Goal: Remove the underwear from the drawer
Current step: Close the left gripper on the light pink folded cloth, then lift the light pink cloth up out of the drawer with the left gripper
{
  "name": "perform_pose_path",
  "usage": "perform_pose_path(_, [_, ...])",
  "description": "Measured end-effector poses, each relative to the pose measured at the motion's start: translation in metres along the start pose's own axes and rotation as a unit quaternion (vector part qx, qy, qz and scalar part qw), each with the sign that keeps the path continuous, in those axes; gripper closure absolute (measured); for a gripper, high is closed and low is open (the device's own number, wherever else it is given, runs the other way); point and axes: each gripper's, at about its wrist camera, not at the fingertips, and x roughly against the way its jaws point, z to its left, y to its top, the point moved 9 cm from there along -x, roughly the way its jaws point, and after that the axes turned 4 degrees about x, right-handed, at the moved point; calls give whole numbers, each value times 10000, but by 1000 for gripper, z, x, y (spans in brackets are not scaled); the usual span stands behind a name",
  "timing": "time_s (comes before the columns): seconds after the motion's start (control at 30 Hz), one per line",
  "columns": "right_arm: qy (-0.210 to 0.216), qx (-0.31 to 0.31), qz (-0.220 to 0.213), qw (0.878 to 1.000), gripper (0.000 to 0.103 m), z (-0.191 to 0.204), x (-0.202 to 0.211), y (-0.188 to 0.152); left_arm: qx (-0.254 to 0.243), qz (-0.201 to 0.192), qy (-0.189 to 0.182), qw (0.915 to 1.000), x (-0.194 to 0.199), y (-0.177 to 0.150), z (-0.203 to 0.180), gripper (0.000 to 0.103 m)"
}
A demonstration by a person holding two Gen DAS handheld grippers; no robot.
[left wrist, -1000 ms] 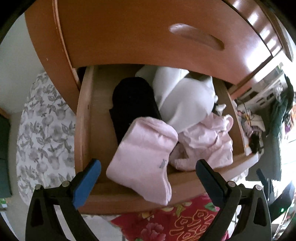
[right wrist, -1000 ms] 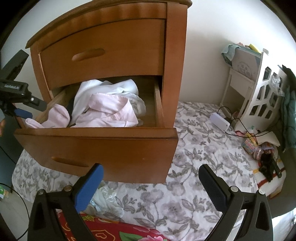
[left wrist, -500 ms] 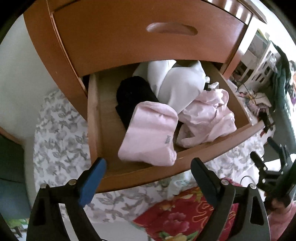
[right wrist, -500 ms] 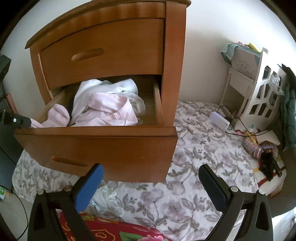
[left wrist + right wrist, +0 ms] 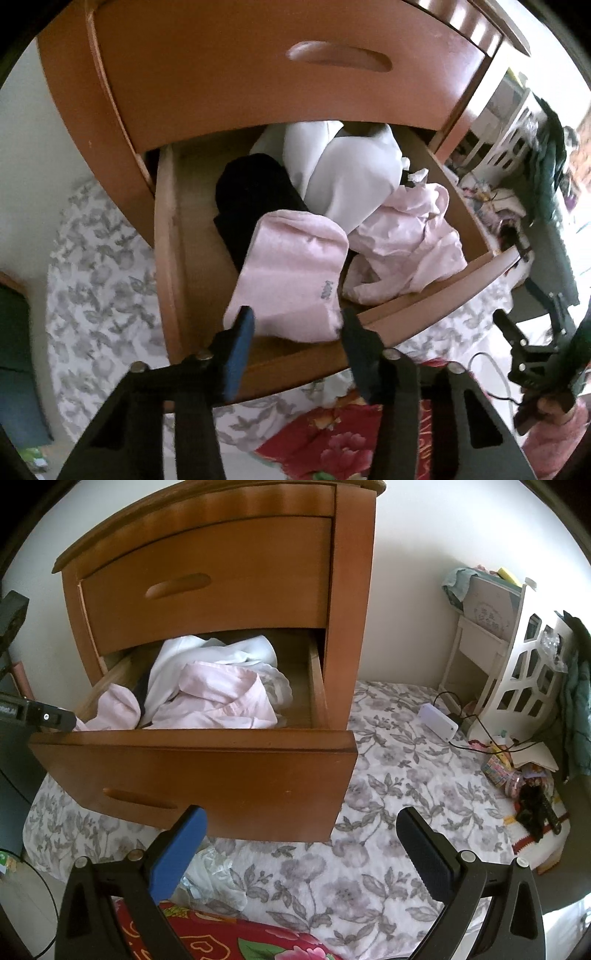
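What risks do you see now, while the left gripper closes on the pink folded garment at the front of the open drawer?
1. The left gripper is closing at the pink folded garment's near edge; it may pinch only a thin fold and slip.
2. The garment lies on the black garment, which may drag along.
3. The fingers are close to the drawer's front edge and may hit the wood.

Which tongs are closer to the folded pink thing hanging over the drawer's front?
Left. The left tongs are closing with the pink thing between them, at its bottom edge. The right tongs hang open in front of the drawer, below it and apart.
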Motion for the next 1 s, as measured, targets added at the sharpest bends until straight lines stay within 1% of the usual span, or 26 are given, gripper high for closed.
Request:
perform_pose_path(0.07, [-5, -5, 7, 10000, 0, -1, 0, 0, 148, 1, -107, 9998, -2, -1, 1, 59])
perform_pose_path(0.17, [11, 23, 13, 10000, 0, 0, 0, 0, 324, -5, -164, 9993, -7, -1, 3, 60])
perform_pose_path(0.33, [18, 72, 18, 10000, 0, 2, 0, -1, 570, 70, -171, 9982, -17, -1, 7, 60])
perform_pose_path(0.43, [11, 48, 14, 10000, 0, 3, 0, -1, 565, 54, -139, 9983, -23, 1, 6, 60])
perform_pose_path(0.53, [26, 57, 24, 10000, 0, 3, 0, -1, 528, 14, -86, 9986, -25, 1, 5, 63])
perform_pose_path(0.63, [27, 61, 29, 10000, 0, 3, 0, -2, 479, -30, -41, 9988, -26, 1, 3, 73])
perform_pose_path(0.67, [28, 59, 32, 10000, 0, 3, 0, -2, 453, -65, -15, 9990, -27, 1, 3, 77])
perform_pose_path(0.73, [25, 59, 34, 10000, 0, 3, 0, -2, 446, -126, -14, 9989, -26, 1, 4, 81])
perform_pose_path(0.87, [23, 57, 35, 10000, 0, 3, 0, -2, 632, -391, -135, 9971, -19, 0, 7, 83])
perform_pose_path(1.0, [14, 73, 41, 10000, 0, 3, 1, -3, 931, -771, -363, 9920, -6, 2, 10, 83])
